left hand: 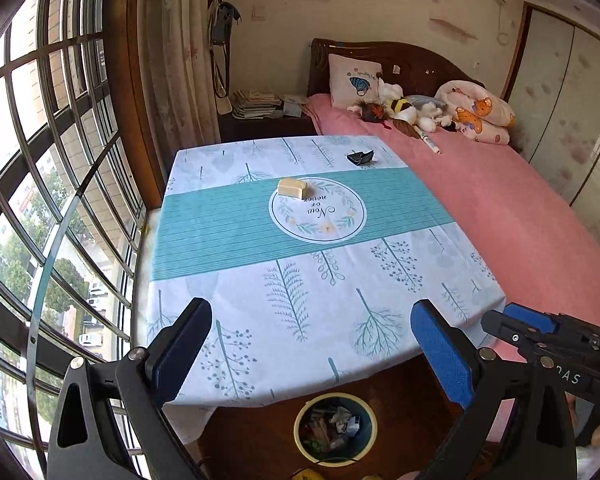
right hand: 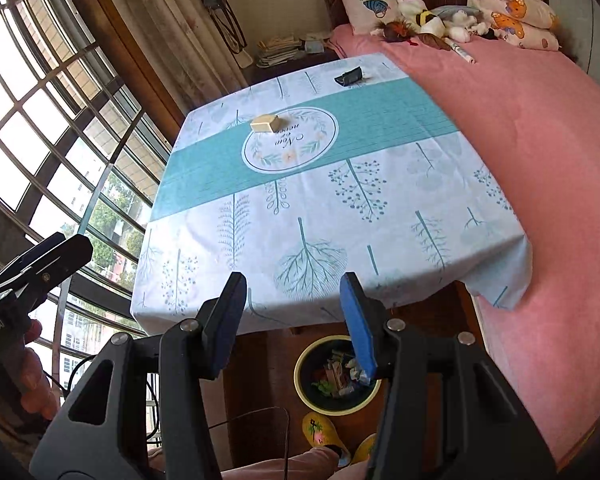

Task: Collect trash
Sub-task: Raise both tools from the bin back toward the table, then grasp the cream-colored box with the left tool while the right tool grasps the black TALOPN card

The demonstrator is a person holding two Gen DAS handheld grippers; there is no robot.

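The cream box (left hand: 292, 188) and the black wrapper (left hand: 361, 156) lie far ahead of both grippers, left (left hand: 312, 354) and right (right hand: 294, 326), which are wide open and empty, so a long reach may push them off before the bin (left hand: 335, 428) below.

The white round medallion (left hand: 318, 210) on the teal-banded leaf-print tablecloth (left hand: 220, 232) reads "Now or never"; the black left gripper (right hand: 40, 264) body shows partial lettering "Robot.AI".

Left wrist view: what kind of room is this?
A bedroom, most likely: a bed with a pillow and stuffed toys, and a cloth-covered table by a barred window.
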